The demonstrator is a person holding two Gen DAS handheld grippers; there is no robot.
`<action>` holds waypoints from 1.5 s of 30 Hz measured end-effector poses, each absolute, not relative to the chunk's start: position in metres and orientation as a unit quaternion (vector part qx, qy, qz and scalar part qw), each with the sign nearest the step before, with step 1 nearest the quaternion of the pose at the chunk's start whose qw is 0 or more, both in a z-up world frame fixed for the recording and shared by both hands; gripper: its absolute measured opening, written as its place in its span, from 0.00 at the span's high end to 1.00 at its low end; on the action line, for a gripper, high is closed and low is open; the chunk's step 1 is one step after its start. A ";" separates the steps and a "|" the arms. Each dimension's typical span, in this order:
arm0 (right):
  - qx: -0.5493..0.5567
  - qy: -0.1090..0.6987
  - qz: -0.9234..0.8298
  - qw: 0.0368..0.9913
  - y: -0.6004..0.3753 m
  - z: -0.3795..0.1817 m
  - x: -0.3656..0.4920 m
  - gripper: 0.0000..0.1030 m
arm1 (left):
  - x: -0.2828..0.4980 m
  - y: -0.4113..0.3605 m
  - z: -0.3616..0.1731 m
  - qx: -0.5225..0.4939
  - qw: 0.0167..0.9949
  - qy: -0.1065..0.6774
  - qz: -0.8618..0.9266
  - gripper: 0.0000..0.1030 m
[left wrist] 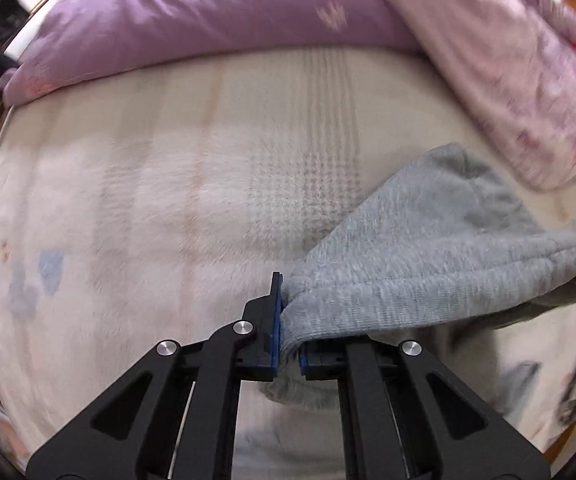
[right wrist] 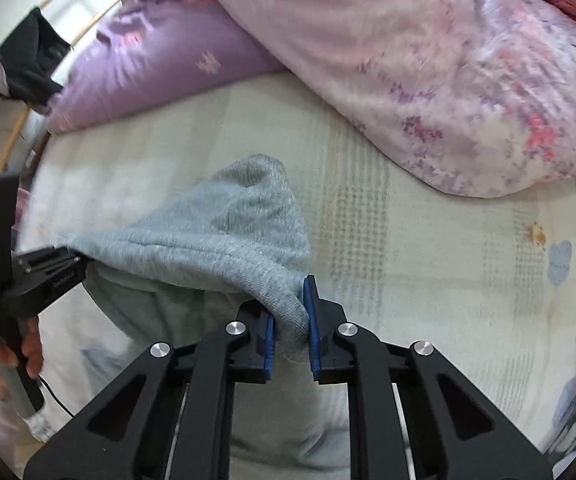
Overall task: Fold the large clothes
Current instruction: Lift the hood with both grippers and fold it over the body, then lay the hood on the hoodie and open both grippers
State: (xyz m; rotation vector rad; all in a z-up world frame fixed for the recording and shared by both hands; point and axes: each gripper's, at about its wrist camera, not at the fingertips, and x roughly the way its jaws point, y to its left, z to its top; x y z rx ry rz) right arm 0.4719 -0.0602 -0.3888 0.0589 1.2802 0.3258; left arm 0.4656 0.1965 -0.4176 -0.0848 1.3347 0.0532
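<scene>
Pinching the grey garment (left wrist: 427,248) between them: left gripper (left wrist: 288,344), right gripper (right wrist: 291,332).

bed (right wrist: 427,264) pale checked sheet | purple pillow (right wrist: 160,68) | floral duvet (right wrist: 427,72) | bright window (right wrist: 84,4)

Garment (left wrist: 427,264) cut off at right edge, lower part hidden behind gripper (left wrist: 288,344). Quilt (right wrist: 427,72) blurred, cropped at top. Hand (right wrist: 4,352) partly out of frame.
</scene>
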 end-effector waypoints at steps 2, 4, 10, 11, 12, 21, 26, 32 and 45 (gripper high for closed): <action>0.025 0.587 0.155 0.794 -0.060 -0.366 0.462 0.89 | 0.451 0.194 -0.391 -0.035 0.792 0.609 0.030 0.94; 0.024 0.573 0.164 0.803 -0.057 -0.337 0.445 0.89 | 0.427 0.185 -0.360 -0.016 0.795 0.605 0.038 0.94; 0.043 0.559 0.183 0.808 -0.056 -0.267 0.382 0.89 | 0.348 0.178 -0.290 -0.024 0.798 0.600 0.056 0.94; 0.041 0.556 0.188 0.808 -0.056 -0.259 0.372 0.89 | 0.335 0.179 -0.284 -0.024 0.794 0.604 0.060 0.94; 0.040 0.555 0.192 0.808 -0.056 -0.252 0.362 0.89 | 0.319 0.179 -0.276 -0.027 0.792 0.607 0.064 0.94; -0.037 0.532 0.228 0.815 -0.047 -0.194 0.237 0.89 | 0.190 0.162 -0.243 -0.034 0.777 0.624 0.072 0.94; -0.070 0.554 0.227 0.798 -0.054 -0.238 0.171 0.89 | 0.138 0.153 -0.274 -0.018 0.764 0.641 0.071 0.94; -0.078 0.599 0.207 0.770 -0.058 -0.332 0.122 0.89 | 0.093 0.158 -0.359 -0.034 0.739 0.669 0.072 0.93; -0.121 0.748 0.168 0.630 -0.061 -0.460 0.046 0.39 | 0.026 0.163 -0.443 -0.033 0.682 0.730 0.011 0.60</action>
